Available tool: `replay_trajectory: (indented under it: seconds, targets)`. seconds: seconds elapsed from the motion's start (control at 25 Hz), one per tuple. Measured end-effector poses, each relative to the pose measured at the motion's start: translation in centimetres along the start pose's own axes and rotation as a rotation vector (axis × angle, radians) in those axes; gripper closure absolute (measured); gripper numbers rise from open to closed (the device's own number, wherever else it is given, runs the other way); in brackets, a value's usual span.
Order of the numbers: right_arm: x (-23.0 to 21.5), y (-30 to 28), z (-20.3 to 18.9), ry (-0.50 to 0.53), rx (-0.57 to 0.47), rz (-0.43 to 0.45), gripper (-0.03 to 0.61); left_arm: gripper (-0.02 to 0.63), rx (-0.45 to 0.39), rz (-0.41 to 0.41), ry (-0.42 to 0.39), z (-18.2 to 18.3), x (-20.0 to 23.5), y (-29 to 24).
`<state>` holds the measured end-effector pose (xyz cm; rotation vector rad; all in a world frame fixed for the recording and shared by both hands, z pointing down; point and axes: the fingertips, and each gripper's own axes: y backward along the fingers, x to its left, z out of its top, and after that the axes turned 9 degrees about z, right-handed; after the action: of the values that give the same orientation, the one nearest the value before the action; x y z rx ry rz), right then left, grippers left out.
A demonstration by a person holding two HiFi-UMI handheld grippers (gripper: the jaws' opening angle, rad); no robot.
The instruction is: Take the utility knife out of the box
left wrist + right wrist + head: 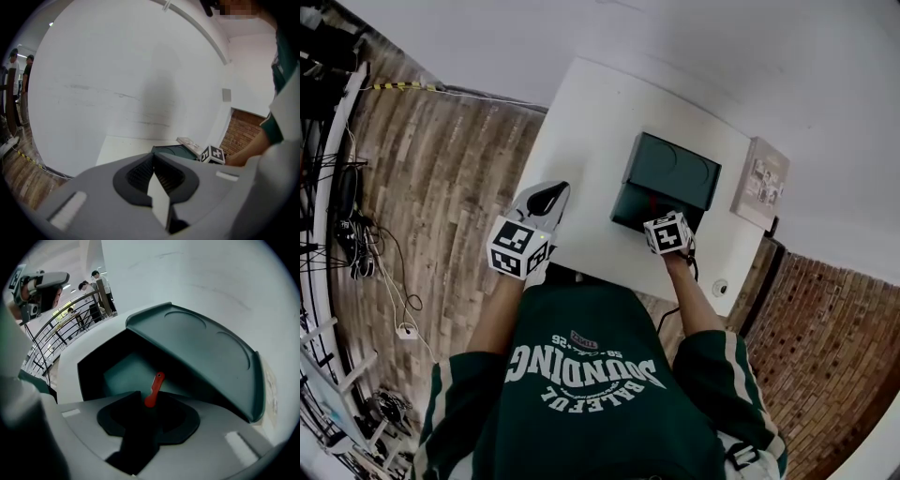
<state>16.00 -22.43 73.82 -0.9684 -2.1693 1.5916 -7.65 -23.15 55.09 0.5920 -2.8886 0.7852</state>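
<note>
R gripper [148,404] pinches the red utility knife [155,386] by one end only, at the mouth of the open green box [123,373], under its lid [201,348]. Risk: knife pivots or slips back in, or snags the lid coming out. L gripper [153,177] is pressed together, empty, well apart from the box. No label readable on box/knife. Sweatshirt [581,375] print is upside down; one word seems "BALEFUL".

The raised lid [206,348] roofs the box [630,208] from its far side, so you can pass only through the near mouth, where your right tool [148,404] sits closed on the utility knife [155,385]. Left of the box the white tabletop [581,122] lies open as far as your left tool [551,195]. A flat board [759,180] crowds the box's right side.
</note>
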Motion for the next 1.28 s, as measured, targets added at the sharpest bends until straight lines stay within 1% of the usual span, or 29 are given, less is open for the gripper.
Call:
replay_trajectory:
  seconds: [0.08, 0.12, 0.4, 0.52, 0.72, 0.96, 1.28]
  targets:
    - [0.0, 0.1, 0.1, -0.009, -0.006, 0.0, 0.463, 0.561, -0.004, -0.005, -0.005, 0.2, -0.1, 0.0]
    - [0.0, 0.1, 0.1, -0.015, -0.007, 0.001, 0.495, 0.561, -0.007, -0.008, -0.008, 0.3, -0.1, 0.1]
    - [0.0, 0.3, -0.2, -0.051, -0.016, -0.003, 0.5, 0.561, -0.007, -0.024, -0.023, 0.3, 0.0, 0.6]
    - [0.5, 1.2, 0.1, -0.071, -0.047, -0.009, 0.5, 0.561, -0.006, -0.035, -0.03, 0.3, 0.0, 0.6]
    - [1.1, 2.9, 0.4, -0.107, -0.127, -0.016, 0.5, 0.561, -0.011, -0.063, -0.045, 0.6, -0.6, 0.4]
    - [1.8, 5.8, 1.3, -0.125, -0.255, -0.032, 0.5, 0.561, -0.029, -0.105, -0.074, 1.6, -1.7, -0.4]
    - [1.7, 11.1, 4.3, -0.136, -0.445, -0.078, 0.5, 0.561, -0.065, -0.144, -0.105, 3.5, -2.9, -1.3]
